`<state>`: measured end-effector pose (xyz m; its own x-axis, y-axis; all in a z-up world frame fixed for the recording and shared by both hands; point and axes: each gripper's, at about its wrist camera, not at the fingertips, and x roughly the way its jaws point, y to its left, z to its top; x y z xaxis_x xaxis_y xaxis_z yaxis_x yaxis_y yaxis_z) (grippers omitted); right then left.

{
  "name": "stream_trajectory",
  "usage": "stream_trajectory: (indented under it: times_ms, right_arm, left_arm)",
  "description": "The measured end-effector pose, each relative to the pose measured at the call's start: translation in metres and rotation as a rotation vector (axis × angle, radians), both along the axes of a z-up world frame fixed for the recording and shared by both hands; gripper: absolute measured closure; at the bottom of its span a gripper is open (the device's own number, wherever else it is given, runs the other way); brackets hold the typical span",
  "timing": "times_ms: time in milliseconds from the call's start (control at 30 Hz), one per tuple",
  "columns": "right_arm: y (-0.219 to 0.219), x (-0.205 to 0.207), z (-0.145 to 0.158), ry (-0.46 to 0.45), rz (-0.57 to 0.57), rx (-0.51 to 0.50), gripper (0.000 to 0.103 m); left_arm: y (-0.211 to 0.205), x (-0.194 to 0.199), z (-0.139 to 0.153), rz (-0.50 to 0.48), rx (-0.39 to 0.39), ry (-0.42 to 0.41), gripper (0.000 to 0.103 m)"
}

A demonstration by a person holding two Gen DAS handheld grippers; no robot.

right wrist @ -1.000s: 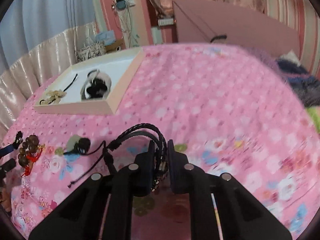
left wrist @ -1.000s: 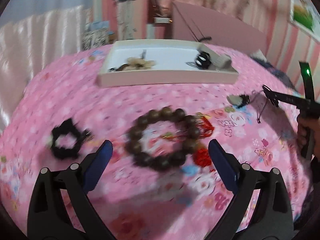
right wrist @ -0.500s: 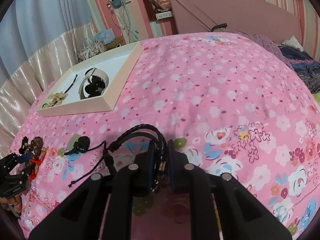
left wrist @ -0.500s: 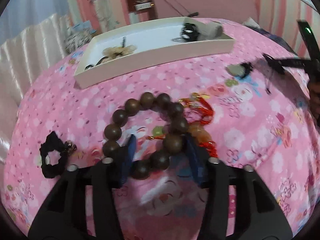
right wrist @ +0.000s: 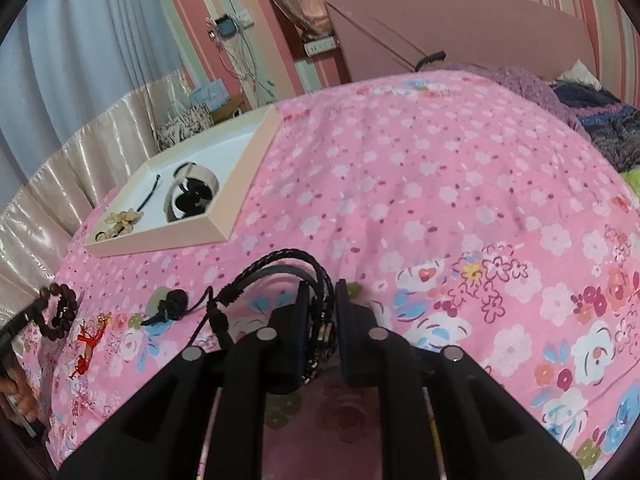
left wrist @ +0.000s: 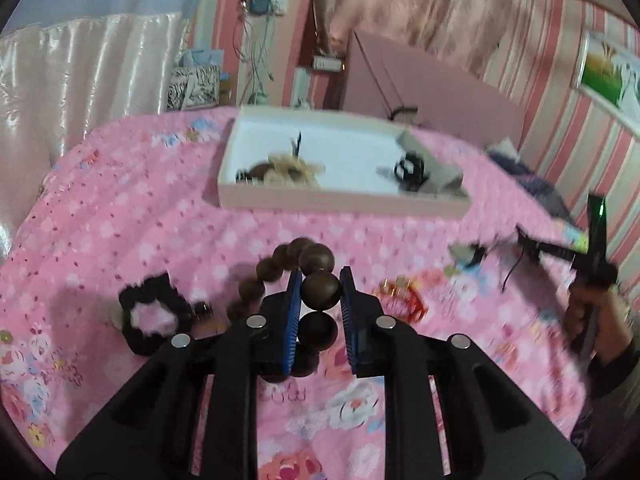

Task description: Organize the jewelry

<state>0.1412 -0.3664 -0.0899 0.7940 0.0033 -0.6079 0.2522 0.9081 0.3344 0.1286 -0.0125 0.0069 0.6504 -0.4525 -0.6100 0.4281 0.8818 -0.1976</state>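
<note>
Two grippers angled down over pink floral bedspread (right wrist: pixel 420 184). Left gripper (left wrist: pixel 320 280) closing, blue pads pressing one bead of brown bead bracelet (left wrist: pixel 320 292); strand running away from camera, then curving left. Right gripper (right wrist: pixel 322 292) pressed together on black braided bracelet (right wrist: pixel 288 260), loop arching forward and left. Left view alone: black scrunchie (left wrist: pixel 154 316), right hand (left wrist: pixel 596 316). Both views: white tray (right wrist: pixel 236 184) holding jewelry, beyond both bracelets

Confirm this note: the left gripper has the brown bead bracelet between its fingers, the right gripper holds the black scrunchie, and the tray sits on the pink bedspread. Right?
Not quite. The right gripper holds the black braided cord bracelet, as the right wrist view shows. The black scrunchie lies loose on the pink bedspread. The left gripper is closing on the brown bead bracelet, and the tray sits there as stated.
</note>
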Motion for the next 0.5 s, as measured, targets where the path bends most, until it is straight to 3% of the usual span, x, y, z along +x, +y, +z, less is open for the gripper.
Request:
stream_trajectory:
  times_ms: [267, 500]
  right_arm:
    - [0.009, -0.007, 0.017, -0.048, 0.001, -0.027, 0.090]
    - [0.017, -0.006, 0.062, -0.136, 0.005, -0.074, 0.090]
  left_arm:
    - [-0.006, 0.034, 0.032, 0.006, -0.058, -0.041, 0.086]
    - [-0.021, 0.065, 0.055, 0.021, -0.062, -0.087, 0.086]
